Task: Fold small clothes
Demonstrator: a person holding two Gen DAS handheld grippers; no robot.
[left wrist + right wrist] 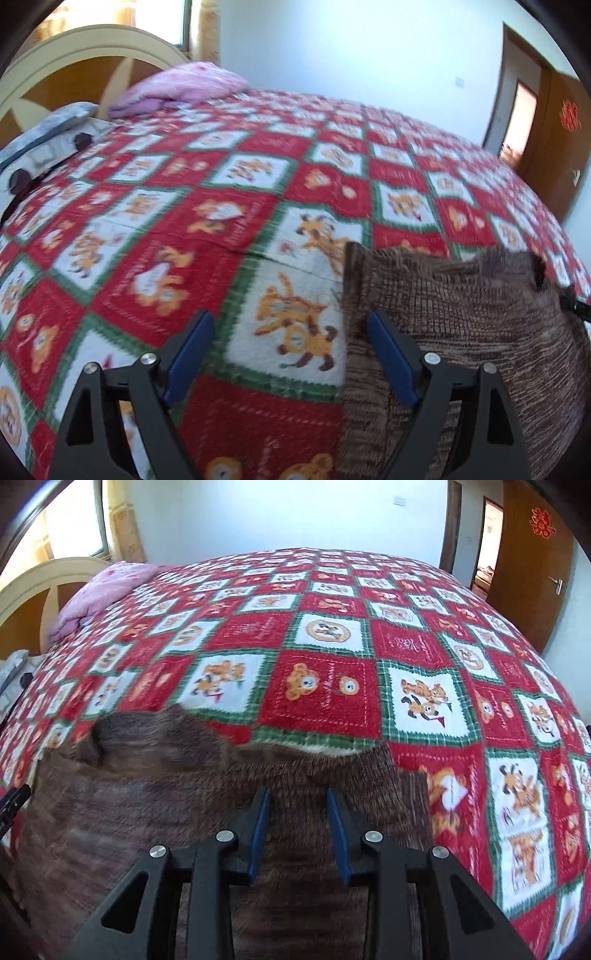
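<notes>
I am working over the bed (332, 635), whose red, white and green checked blanket (229, 206) fills both views, with a pink pillow (184, 85) far off by the headboard. On the blanket's near side lies the one garment in hand, a brown knitted sweater (147, 812), spread fairly flat, its far edge rumpled and raised.

I judge that I am between folds: nothing is gripped, so the next move calls for choosing an edge and closing on it before carrying it across the body.

My left hand-held gripper (291, 343) hangs with its jaws spread wide and empty; its right finger sits over the sweater's left edge, its left finger over bare blanket. My right hand-held gripper (298, 812) hovers over the middle of the sweater, jaws partly apart with no fabric visibly pinched between the blue pads (258, 834). Whether they brush the knit I cannot tell.
</notes>
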